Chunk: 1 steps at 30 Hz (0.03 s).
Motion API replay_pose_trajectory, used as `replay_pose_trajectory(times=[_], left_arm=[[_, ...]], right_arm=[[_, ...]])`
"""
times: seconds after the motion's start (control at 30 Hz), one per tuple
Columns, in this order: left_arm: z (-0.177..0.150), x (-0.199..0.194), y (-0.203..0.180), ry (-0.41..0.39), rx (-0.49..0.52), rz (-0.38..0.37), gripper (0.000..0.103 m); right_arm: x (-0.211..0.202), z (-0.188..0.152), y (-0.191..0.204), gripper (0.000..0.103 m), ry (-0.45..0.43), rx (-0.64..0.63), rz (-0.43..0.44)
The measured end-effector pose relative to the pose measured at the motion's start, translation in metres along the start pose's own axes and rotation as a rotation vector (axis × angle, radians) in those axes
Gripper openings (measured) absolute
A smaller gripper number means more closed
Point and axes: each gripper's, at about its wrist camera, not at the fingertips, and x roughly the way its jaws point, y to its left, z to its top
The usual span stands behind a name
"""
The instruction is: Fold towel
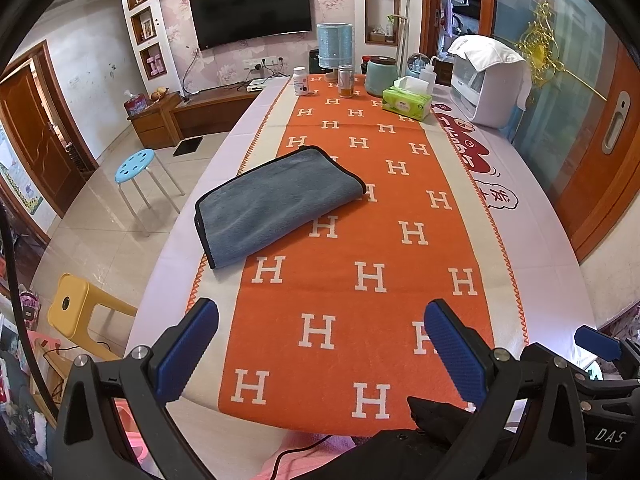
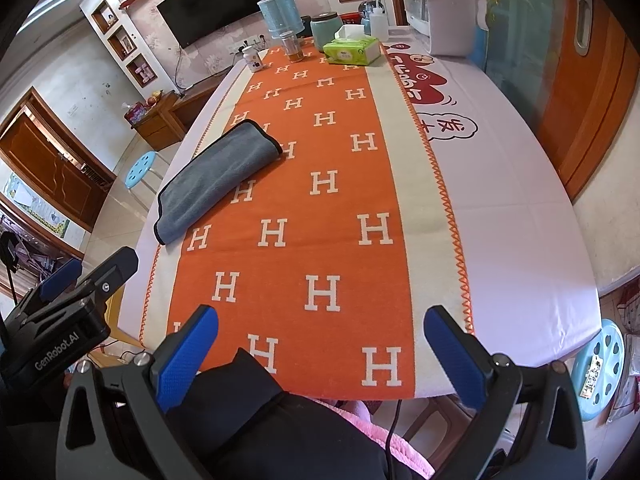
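Observation:
A grey-blue towel [image 1: 272, 206] with a black border lies folded on the left side of the orange H-patterned runner [image 1: 360, 240]; it also shows in the right wrist view [image 2: 216, 178]. My left gripper [image 1: 320, 344] is open and empty, held near the table's front edge, well short of the towel. My right gripper [image 2: 320, 348] is open and empty, also at the front edge, to the right of the left one. The left gripper shows in the right wrist view [image 2: 76, 280] at the lower left.
At the far end of the table [image 1: 540, 216] stand a pill bottle [image 1: 301, 81], a jar [image 1: 345, 81], a blue lamp [image 1: 334, 50], a green tissue pack [image 1: 406, 103] and a white appliance [image 1: 486, 88]. A blue stool [image 1: 135, 166] and a yellow stool [image 1: 74, 306] stand left of the table.

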Motion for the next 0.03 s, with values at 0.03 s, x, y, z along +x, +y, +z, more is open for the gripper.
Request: replay_pose_trajectory(times=[0.03], left_arm=[[0.0009,0.0002,-0.0003,0.000,0.002,-0.001,0.102]], right_arm=[[0.0002,-0.0010,-0.0003,0.103,0.001,0.001,0.000]])
